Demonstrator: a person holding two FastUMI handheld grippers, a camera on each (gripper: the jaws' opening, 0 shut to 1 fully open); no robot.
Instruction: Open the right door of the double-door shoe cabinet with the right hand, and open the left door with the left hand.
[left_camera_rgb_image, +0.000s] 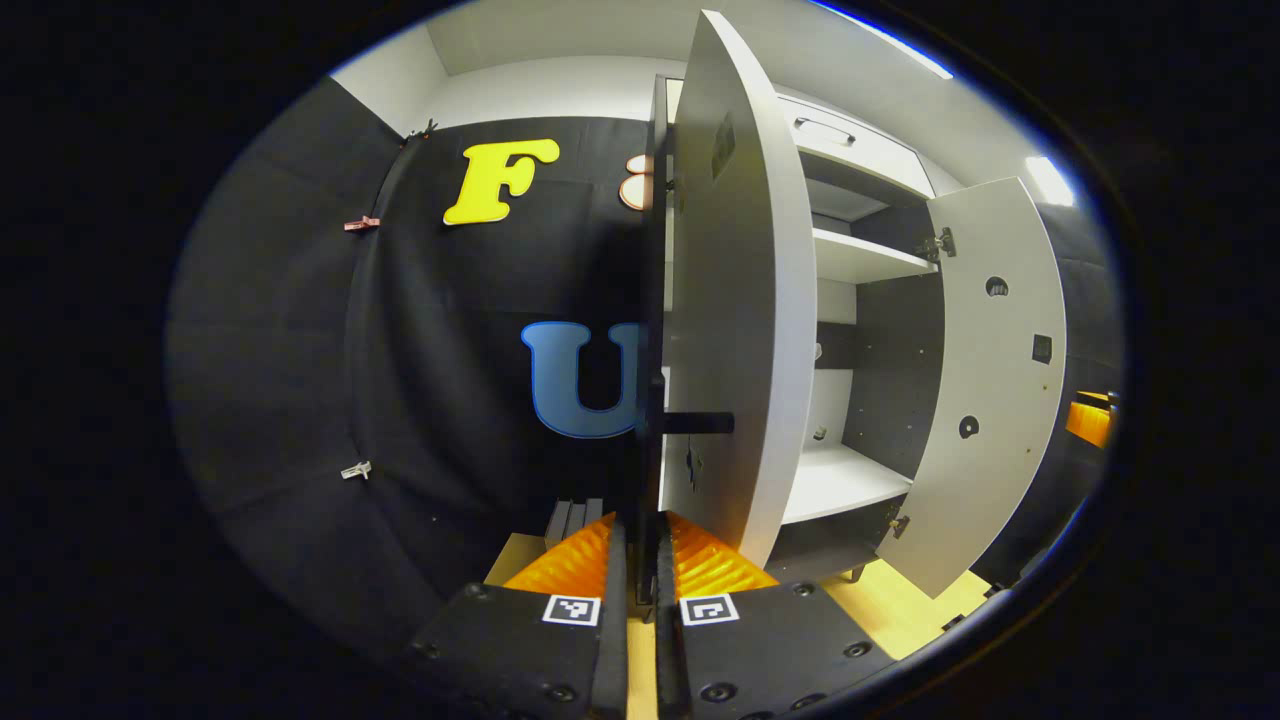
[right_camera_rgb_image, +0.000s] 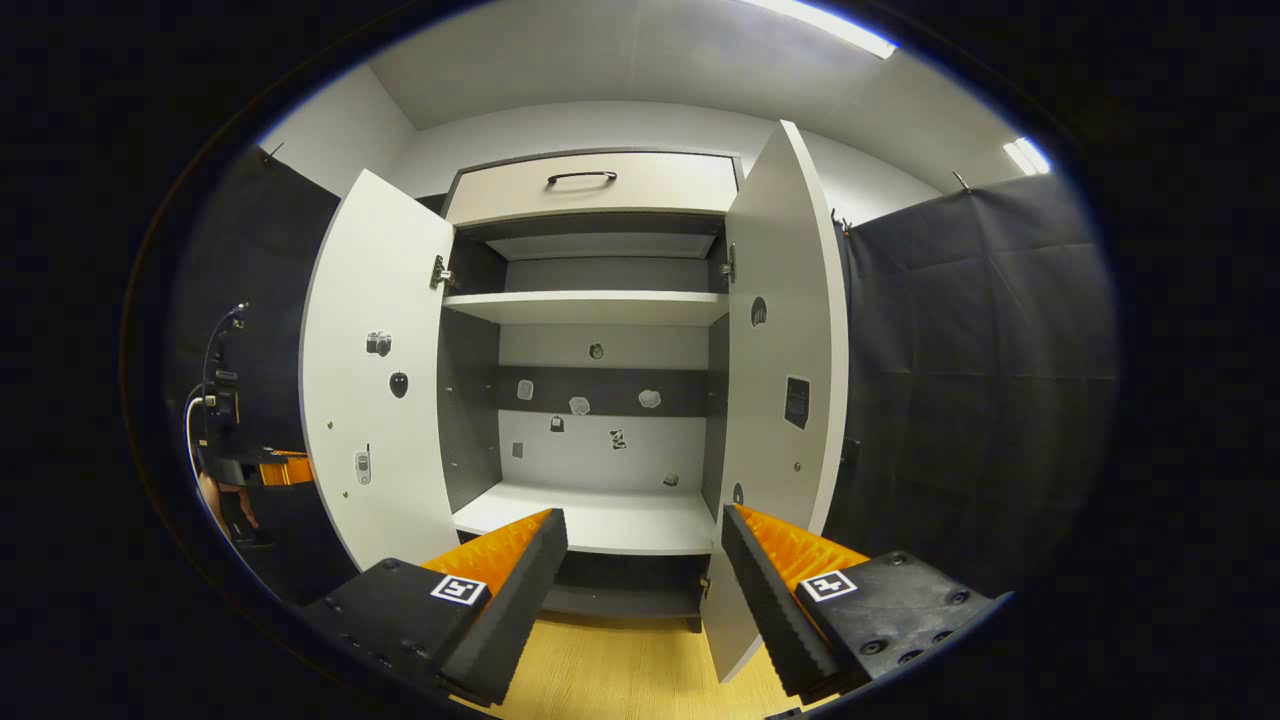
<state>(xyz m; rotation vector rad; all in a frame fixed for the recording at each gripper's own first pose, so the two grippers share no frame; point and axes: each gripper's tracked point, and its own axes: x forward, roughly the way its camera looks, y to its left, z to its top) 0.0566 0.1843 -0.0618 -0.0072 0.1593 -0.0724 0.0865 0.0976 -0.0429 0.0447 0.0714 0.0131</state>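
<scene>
The shoe cabinet stands with both doors swung wide, its white shelves in plain sight. In the left gripper view the left door runs edge-on up the middle. My left gripper is shut on its free edge, just below a dark handle piece. Farther right hangs the right door, also swung out. In the right gripper view my right gripper is open and holds nothing. It faces the lower shelf, between the left door and the right door, touching neither.
A shut drawer with a dark handle tops the cabinet. The cabinet stands on a wooden floor. Black cloth walls close in on both sides. At the far left of the right gripper view a hand holds the other gripper beside cables.
</scene>
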